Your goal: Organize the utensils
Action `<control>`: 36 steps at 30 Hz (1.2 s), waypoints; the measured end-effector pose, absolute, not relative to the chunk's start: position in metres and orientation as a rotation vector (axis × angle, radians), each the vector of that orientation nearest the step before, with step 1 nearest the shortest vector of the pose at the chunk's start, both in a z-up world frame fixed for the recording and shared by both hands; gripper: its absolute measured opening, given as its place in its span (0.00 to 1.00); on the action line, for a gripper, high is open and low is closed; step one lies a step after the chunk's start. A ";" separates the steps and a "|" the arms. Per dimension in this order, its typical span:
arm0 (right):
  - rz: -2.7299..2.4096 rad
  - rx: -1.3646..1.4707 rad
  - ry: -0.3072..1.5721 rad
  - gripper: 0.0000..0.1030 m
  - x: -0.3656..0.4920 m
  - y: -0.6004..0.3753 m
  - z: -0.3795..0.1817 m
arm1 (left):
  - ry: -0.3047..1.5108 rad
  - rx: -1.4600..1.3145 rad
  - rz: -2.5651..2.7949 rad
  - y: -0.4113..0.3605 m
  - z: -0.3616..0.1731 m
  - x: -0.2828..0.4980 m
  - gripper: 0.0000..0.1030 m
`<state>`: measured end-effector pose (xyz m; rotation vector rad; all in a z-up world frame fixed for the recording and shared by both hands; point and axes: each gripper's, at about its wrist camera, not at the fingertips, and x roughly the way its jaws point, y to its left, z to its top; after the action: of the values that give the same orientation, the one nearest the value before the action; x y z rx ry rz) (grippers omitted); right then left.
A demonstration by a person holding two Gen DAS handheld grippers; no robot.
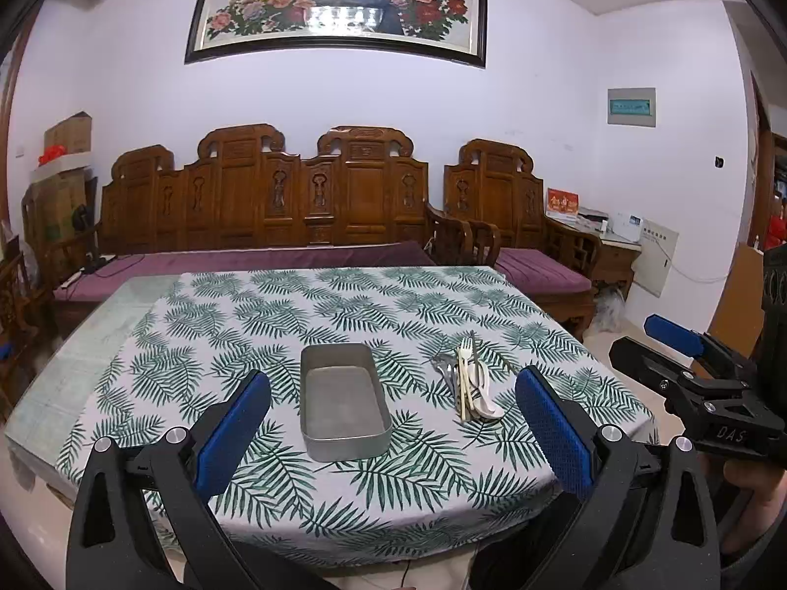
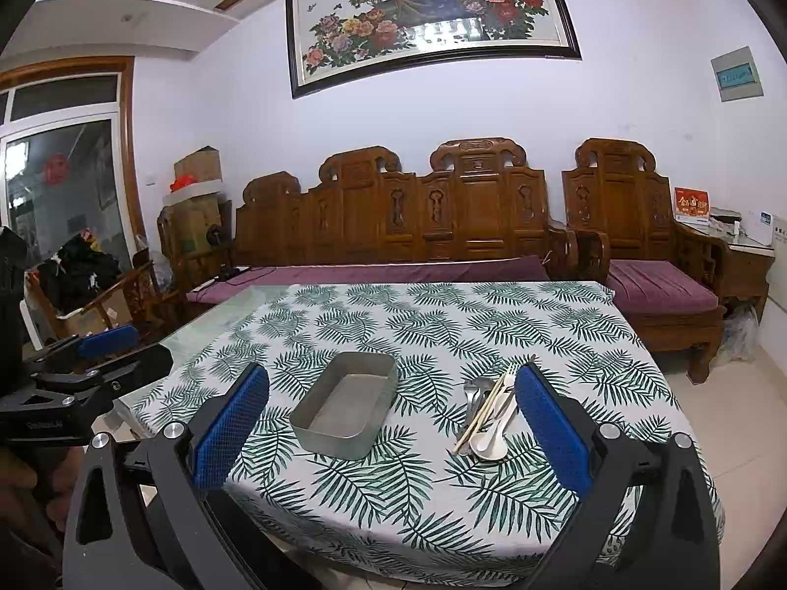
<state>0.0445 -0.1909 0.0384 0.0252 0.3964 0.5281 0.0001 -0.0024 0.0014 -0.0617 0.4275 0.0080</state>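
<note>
A grey metal tray [image 1: 344,435] [image 2: 315,432] stands empty on the leaf-print tablecloth [image 1: 275,314] [image 2: 442,314]. To its right lies a pile of utensils [image 1: 467,386] [image 2: 487,410]: metal spoons, a fork, cream chopsticks and a white spoon. My left gripper [image 1: 393,423] hovers open in front of the tray, short of the table's near edge, with nothing between its blue pads. My right gripper [image 2: 393,423] is open too, held before the table with tray and utensils seen between its fingers. In the left wrist view the right gripper [image 1: 683,349] shows at the right edge.
A carved wooden sofa [image 1: 275,206] [image 2: 418,216] with purple cushions runs behind the table, with a matching armchair [image 2: 639,226] to the right. Bare glass tabletop [image 1: 88,344] shows left of the cloth. Boxes [image 2: 196,191] stack in the far left corner.
</note>
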 end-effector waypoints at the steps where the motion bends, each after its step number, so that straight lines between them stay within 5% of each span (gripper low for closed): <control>1: 0.528 0.025 0.396 0.98 0.044 -0.191 0.038 | 0.427 -0.062 0.008 -0.002 0.001 0.000 0.94; 36: 0.535 0.033 0.390 0.98 0.040 -0.183 0.047 | 0.408 -0.053 0.006 -0.005 0.010 -0.005 0.94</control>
<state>0.0401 -0.1826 0.0468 0.0334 0.3903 0.5353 -0.0046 -0.0047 0.0095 -0.0527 0.4082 0.0057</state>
